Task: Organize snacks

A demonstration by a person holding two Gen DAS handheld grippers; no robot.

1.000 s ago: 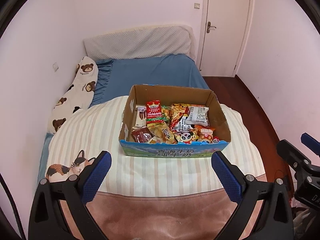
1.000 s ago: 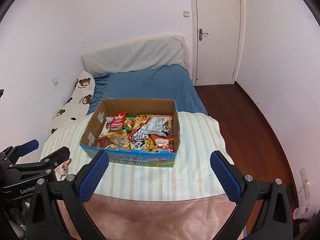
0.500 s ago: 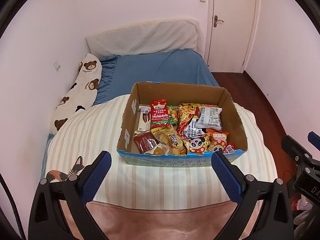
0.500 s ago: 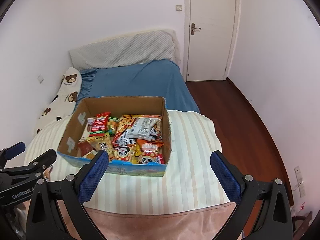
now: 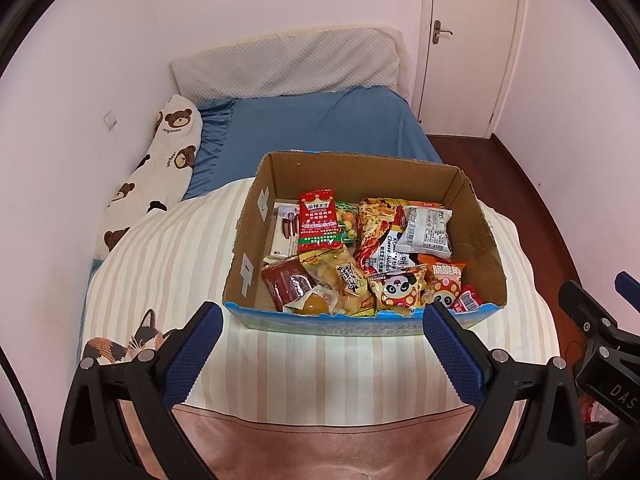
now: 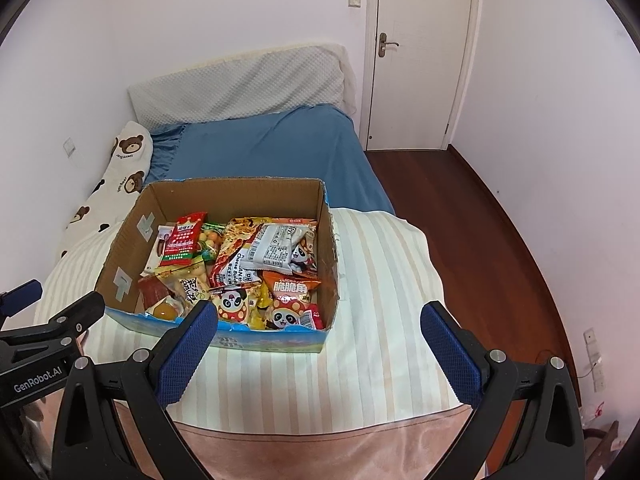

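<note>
A cardboard box [image 5: 478,216] with a blue printed front sits on a striped blanket [image 5: 168,264] on the bed. It holds several snack packets: a red packet [image 5: 318,222], a grey-white packet [image 5: 427,232], panda packets [image 5: 396,289]. The box also shows in the right wrist view [image 6: 132,240], left of centre. My left gripper [image 5: 320,340] is open and empty, just in front of the box's near wall. My right gripper [image 6: 318,342] is open and empty, in front of the box's right corner.
A bear-print pillow [image 5: 160,168] lies along the left wall. Blue sheet [image 5: 320,124] and a grey headboard cushion [image 5: 288,64] lie beyond the box. A white door [image 6: 420,52] and dark wood floor [image 6: 480,240] are to the right.
Both grippers have moved forward toward the box, which now looks larger and nearer. Both stay open and empty.
</note>
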